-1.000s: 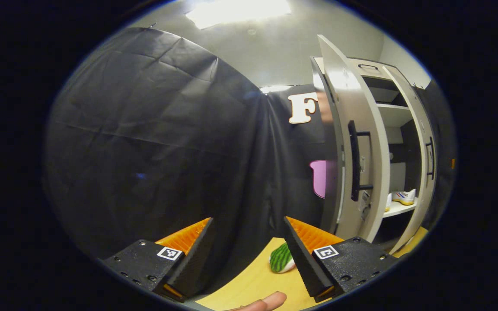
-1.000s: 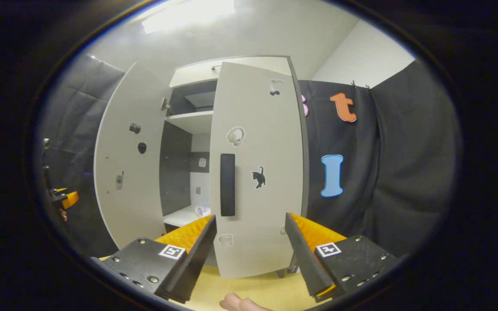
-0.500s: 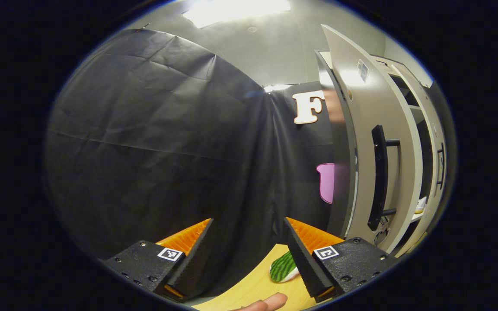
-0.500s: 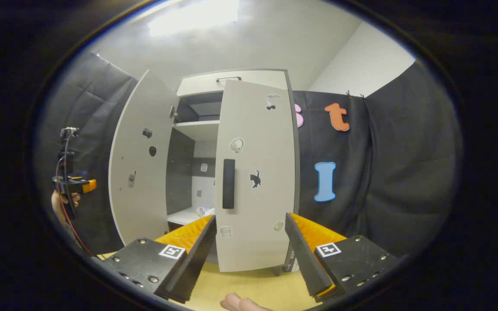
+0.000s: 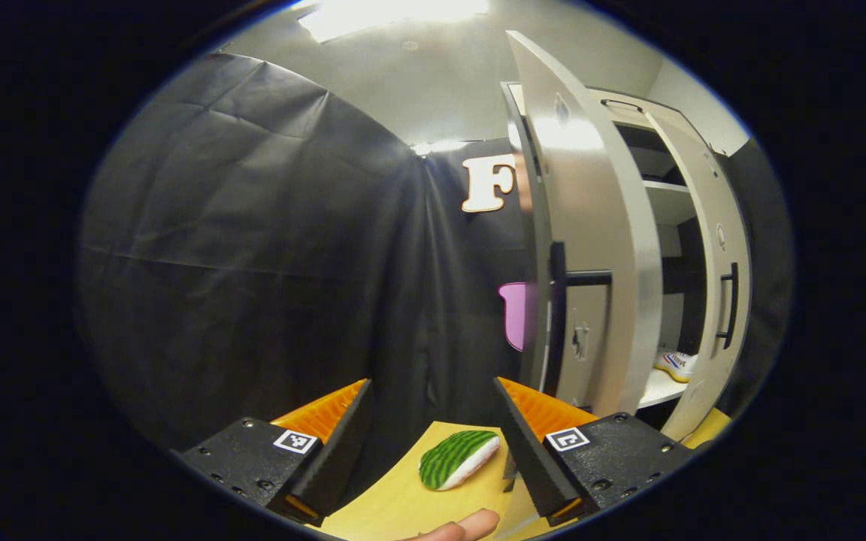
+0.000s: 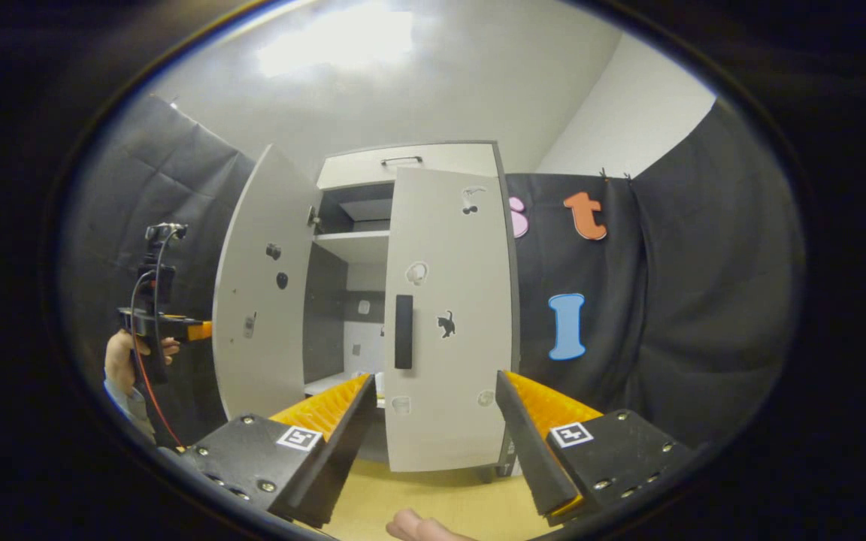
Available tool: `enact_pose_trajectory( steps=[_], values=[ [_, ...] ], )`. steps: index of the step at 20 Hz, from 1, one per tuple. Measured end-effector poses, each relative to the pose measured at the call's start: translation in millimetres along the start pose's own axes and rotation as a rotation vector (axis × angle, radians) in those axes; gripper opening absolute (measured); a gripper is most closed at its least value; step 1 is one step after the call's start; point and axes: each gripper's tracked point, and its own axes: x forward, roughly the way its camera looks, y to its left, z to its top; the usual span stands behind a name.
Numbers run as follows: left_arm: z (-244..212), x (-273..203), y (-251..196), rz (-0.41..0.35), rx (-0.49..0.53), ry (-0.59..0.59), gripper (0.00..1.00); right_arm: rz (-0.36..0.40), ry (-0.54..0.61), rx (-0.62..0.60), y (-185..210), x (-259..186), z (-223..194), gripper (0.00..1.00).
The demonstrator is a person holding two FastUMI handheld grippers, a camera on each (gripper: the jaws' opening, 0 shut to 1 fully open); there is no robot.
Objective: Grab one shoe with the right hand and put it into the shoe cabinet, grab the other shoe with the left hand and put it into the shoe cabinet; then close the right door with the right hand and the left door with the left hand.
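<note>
While both pale grey cabinet doors hang short of shut, the main risk I see is a clumsy push. The right gripper (image 6: pixel 433 421), fingers spread apart and empty at the bottom of the right gripper view, faces the right door (image 6: pixel 448 323) with its black bar handle (image 6: pixel 403 331) in mid-frame; a shove off-centre or too hard could make it bounce back open. The left gripper (image 5: pixel 433 424), also spread and holding nothing, points past the left door (image 5: pixel 591 248) at right of centre in the left gripper view, and its fingers could catch the black handle (image 5: pixel 558 315). A green-striped watermelon-slice toy (image 5: pixel 458 458) lies on the yellow floor (image 5: pixel 395 503) at lower centre, near that door's foot. Inside the tall grey shoe cabinet (image 5: pixel 666 210), a white shoe with coloured trim (image 5: pixel 677 366) rests on the lower shelf at right; the upper shelf looks bare.
</note>
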Motion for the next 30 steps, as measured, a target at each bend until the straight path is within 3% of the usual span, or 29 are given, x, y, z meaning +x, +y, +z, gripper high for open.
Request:
enact_pose_trajectory(
  steps=[8,13,14,15,17,18,21,22,27,29,30],
  values=[
    [13,-10,-4,0.039,0.002,-0.020,0.88,-0.007,-0.005,0.027,-13,-10,-2,0.94],
    [12,-11,-6,0.055,-0.006,-0.014,0.89,-0.006,-0.016,0.031,-16,-16,0,0.94],
    [12,-11,-7,0.055,-0.004,-0.013,0.85,-0.006,-0.016,0.030,-16,-16,0,0.94],
    [11,-10,-7,0.052,-0.004,-0.012,0.89,-0.007,-0.017,0.030,-16,-17,0,0.94],
    [12,-10,-8,0.045,-0.008,-0.013,0.89,-0.007,-0.015,0.031,-16,-17,0,0.94],
    [12,-10,-7,0.041,-0.005,-0.011,0.84,-0.005,-0.016,0.033,-15,-17,0,0.95],
    [13,-10,-9,0.027,0.002,-0.010,0.89,0.001,-0.018,0.030,-12,-17,1,0.95],
    [13,-10,-9,0.024,0.004,-0.007,0.84,0.002,-0.019,0.028,-11,-17,1,0.94],
    [12,-8,-16,-0.043,-0.006,-0.009,0.94,0.013,-0.014,0.025,-4,-14,-1,0.94],
    [10,-8,-18,-0.055,-0.009,-0.003,0.84,0.015,-0.009,0.028,-3,-14,-3,0.94],
    [10,-8,-16,-0.051,-0.010,-0.006,0.93,0.015,-0.009,0.030,-3,-14,-3,0.94]
  ],
)
